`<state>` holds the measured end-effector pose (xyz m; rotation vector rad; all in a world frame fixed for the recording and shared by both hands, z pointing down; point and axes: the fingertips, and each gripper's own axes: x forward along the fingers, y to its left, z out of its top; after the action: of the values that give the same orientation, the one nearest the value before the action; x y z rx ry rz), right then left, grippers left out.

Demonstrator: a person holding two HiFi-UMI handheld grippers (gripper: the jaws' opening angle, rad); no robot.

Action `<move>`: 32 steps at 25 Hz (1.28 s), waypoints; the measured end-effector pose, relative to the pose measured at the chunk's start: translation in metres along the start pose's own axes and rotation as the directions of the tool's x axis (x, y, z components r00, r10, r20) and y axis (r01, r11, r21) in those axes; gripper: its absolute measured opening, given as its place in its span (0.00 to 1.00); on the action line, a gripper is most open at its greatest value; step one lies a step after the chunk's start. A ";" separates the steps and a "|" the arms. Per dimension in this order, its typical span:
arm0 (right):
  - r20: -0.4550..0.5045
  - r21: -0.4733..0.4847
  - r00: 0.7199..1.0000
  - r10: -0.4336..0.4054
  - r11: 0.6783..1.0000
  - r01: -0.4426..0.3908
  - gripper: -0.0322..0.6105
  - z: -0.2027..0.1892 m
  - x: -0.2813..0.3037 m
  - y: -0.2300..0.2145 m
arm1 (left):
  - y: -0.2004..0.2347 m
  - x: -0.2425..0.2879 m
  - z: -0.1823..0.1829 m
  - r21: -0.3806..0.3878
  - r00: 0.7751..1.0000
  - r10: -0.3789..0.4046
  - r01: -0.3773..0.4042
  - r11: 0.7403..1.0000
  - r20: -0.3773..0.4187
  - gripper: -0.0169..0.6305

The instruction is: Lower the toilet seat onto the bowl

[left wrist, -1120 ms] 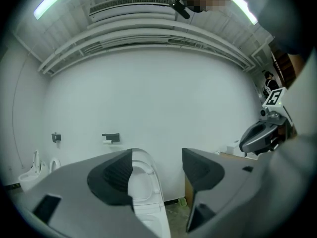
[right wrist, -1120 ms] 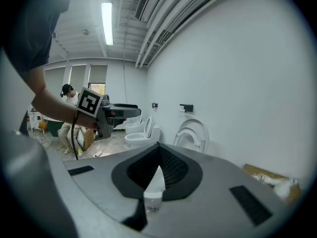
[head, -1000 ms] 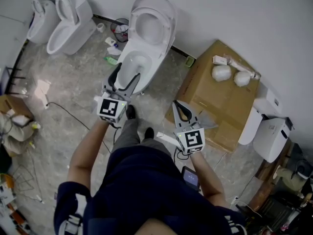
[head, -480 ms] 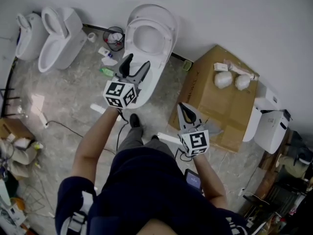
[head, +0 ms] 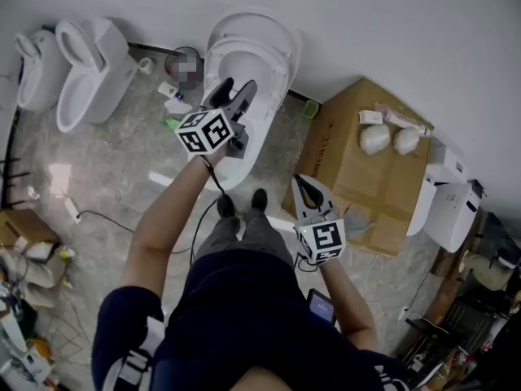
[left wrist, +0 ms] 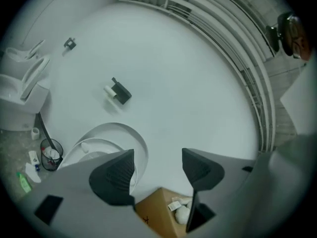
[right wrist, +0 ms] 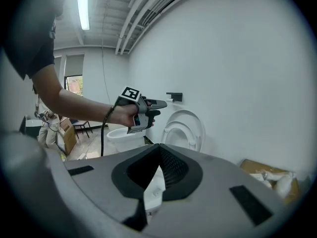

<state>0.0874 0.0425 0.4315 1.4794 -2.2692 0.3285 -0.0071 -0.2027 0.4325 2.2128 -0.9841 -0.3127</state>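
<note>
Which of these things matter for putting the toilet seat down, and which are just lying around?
For the job:
- raised toilet seat
- bowl
- left tongs, open, held up in front of the seat

Just lying about:
- cardboard box with white bags on top
- two other toilets
- wire bin
- right tongs, shut, held away from the toilet

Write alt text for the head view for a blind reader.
Seen from above, a person holds an open left hand-held gripper near a toilet seat standing upright against the wall over its bowl. The shut right hand-held gripper hangs low beside a cardboard box; two more toilets stand at left.
</note>
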 end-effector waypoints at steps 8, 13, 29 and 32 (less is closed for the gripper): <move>-0.034 0.025 0.998 0.060 0.998 -0.060 0.08 -0.010 0.028 -0.039 | 0.042 0.069 0.001 -0.215 0.997 0.066 -0.058 0.975 0.030 0.51; -0.077 0.030 0.993 0.087 0.996 -0.085 0.08 -0.020 0.039 -0.057 | 0.068 0.105 -0.002 -0.297 0.995 0.096 -0.079 0.951 0.041 0.51; -0.125 0.084 0.987 0.101 0.992 -0.090 0.08 -0.050 0.054 -0.099 | 0.141 0.186 -0.022 -0.596 0.979 0.199 -0.134 0.792 0.045 0.48; -0.144 0.091 0.985 0.097 0.992 -0.084 0.08 -0.050 0.055 -0.104 | 0.147 0.195 -0.026 -0.622 0.977 0.211 -0.141 0.771 0.039 0.48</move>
<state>0.1735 -0.0248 0.4986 1.3468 -2.2318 0.5497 0.0551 -0.4019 0.5616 1.5041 -0.9651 -0.5810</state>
